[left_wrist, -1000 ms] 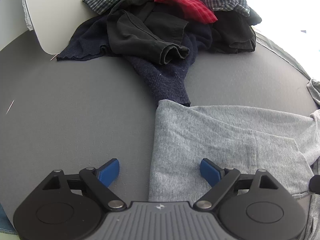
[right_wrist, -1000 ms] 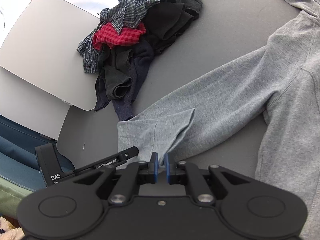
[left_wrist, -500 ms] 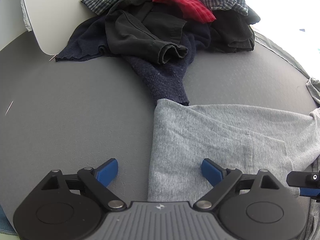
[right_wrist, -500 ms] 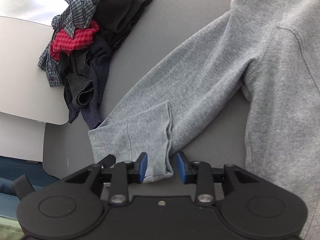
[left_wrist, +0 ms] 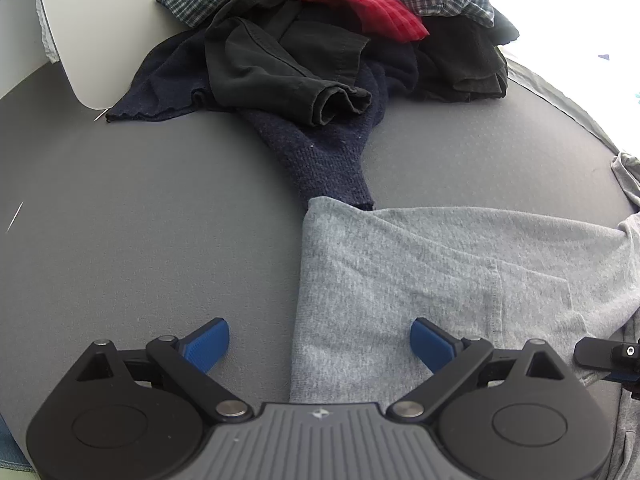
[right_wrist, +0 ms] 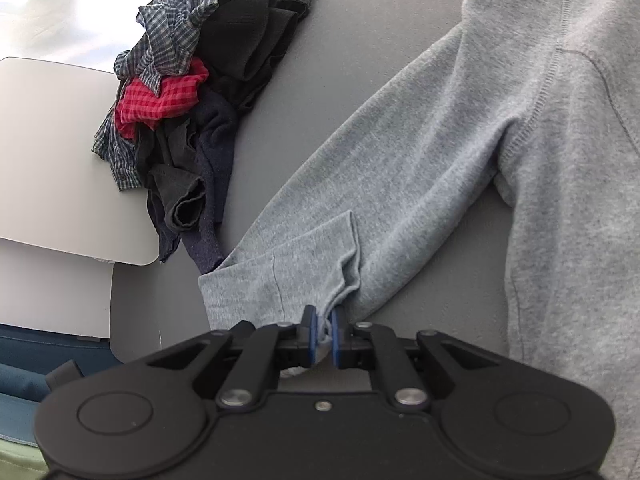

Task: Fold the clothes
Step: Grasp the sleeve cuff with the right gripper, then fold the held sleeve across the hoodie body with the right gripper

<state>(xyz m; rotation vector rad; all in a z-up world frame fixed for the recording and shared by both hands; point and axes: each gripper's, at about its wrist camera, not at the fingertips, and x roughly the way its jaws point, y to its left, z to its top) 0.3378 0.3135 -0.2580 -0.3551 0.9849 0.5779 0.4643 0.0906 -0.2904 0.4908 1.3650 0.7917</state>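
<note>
A grey sweater [right_wrist: 540, 168] lies flat on the grey table [left_wrist: 140, 220], its sleeve [left_wrist: 440, 272] stretched out and its end folded back. My right gripper [right_wrist: 324, 328] is closing, and its blue pads pinch the folded cuff corner [right_wrist: 340, 280]. My left gripper [left_wrist: 320, 332] hangs low over the sleeve's left edge with its jaws wide and still opening. One pad is over bare table, the other over the cloth, and neither presses on it. A bit of the right gripper [left_wrist: 608, 354] shows at the right edge of the left wrist view.
A pile of clothes [left_wrist: 320, 40], plaid, red, black and navy, sits at the far side, and its navy sleeve [left_wrist: 332, 168] reaches the grey sleeve's end. A white board [right_wrist: 52, 160] lies beside the pile. Blue fabric [right_wrist: 24, 368] shows beyond the table edge.
My right gripper opened around the folded cuff, rolled, and has shut on its corner. The left gripper stayed in place and its jaws spread slightly wider.
</note>
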